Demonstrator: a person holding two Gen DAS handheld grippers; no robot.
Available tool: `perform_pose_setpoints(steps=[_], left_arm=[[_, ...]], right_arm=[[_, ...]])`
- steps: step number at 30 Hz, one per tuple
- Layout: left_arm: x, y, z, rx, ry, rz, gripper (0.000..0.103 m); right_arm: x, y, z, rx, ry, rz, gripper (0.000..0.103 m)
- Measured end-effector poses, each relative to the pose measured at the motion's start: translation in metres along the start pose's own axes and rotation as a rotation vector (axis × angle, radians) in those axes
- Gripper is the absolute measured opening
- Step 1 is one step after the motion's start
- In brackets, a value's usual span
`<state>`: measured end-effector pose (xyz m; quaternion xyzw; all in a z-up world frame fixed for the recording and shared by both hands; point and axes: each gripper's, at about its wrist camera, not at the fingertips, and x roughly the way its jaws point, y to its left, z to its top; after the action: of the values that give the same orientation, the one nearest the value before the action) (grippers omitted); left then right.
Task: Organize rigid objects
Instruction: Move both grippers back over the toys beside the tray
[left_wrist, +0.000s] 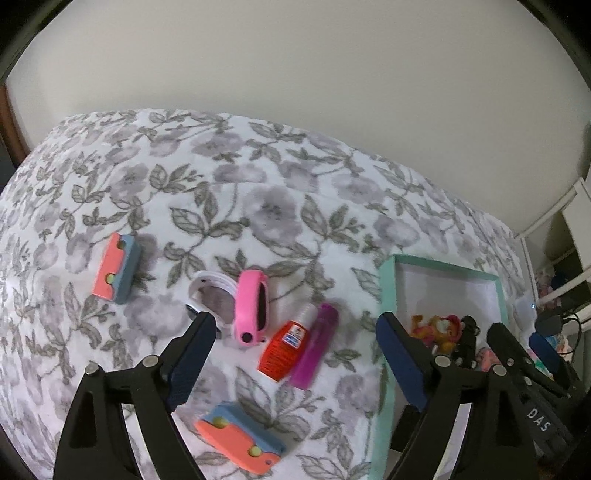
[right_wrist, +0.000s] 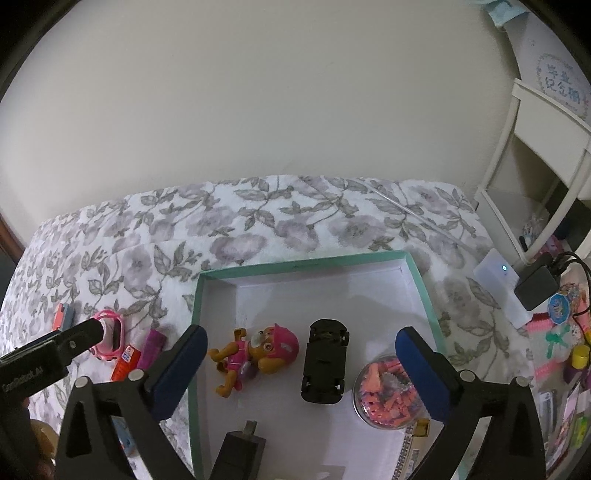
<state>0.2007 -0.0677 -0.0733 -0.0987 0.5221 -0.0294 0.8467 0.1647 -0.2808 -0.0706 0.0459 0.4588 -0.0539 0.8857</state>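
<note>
Left wrist view: the left gripper (left_wrist: 295, 354) hangs with jaws wide and empty over the floral bed (left_wrist: 258, 206); a red bottle (left_wrist: 282, 349), label unreadable, lies just left of the teal box (left_wrist: 386, 302). "DAS" marks the right gripper (left_wrist: 517, 343).

Right wrist view: its jaws are wide, empty, above the box, where a toy pup (right_wrist: 255, 350) lies left of a black car (right_wrist: 325, 360).

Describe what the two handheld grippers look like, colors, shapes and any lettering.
Both are the same build: the left gripper and right gripper have black angular plastic arms with triangular cut-outs and round silver pivot bolts. Each finger ends in a dark blue textured rectangular pad. White lettering runs along the black bodies, partly unreadable. No cables or sleeves show.
</note>
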Motion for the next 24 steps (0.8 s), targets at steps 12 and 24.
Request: perform_pose_setpoints(steps=[12,24], left_arm=[[0.002,0.004,0.0,-0.006,0.005,0.01,0.1],[-0.008,0.053,0.01,-0.091,-0.015,0.038,0.1]], right_arm=[[0.004,0.002,-0.001,-0.002,0.018,0.001,0.103],[-0.002,0.032,-0.004,-0.058,0.021,0.076,0.103]])
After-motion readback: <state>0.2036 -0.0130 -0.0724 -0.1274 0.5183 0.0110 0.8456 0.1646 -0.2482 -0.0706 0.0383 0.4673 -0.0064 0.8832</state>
